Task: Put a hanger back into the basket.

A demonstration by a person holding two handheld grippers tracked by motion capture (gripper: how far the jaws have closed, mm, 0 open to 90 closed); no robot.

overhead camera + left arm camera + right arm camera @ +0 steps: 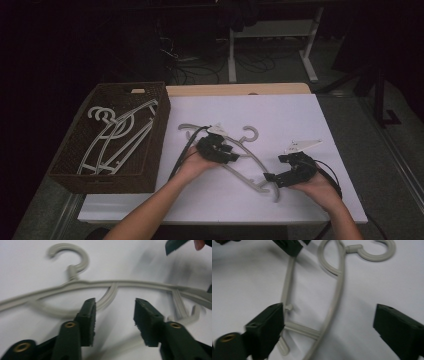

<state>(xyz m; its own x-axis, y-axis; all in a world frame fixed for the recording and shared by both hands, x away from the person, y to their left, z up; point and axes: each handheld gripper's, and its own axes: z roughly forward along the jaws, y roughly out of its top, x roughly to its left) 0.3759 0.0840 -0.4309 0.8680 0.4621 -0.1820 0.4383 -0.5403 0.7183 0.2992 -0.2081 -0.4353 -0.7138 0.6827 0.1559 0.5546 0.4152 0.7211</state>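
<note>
Grey plastic hanger [243, 162] flat on white table [300, 115], long axis diagonal between both grippers; left gripper [231, 156] over its middle, jaws apart, empty; right gripper [268, 178] at lower end, jaws wide, unclamped

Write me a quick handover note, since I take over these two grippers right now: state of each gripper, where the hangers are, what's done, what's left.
Left gripper: jaws open, nothing between them, over the middle of the grey hanger.
Right gripper: jaws wide open, straddling that hanger's end, pads not pressing it.
The hanger lies flat on the white table, hook pointing away from the person.
Done: several hangers already lie in the brown basket at the left.
Left, probably: grip this hanger and put it in the basket.
</note>
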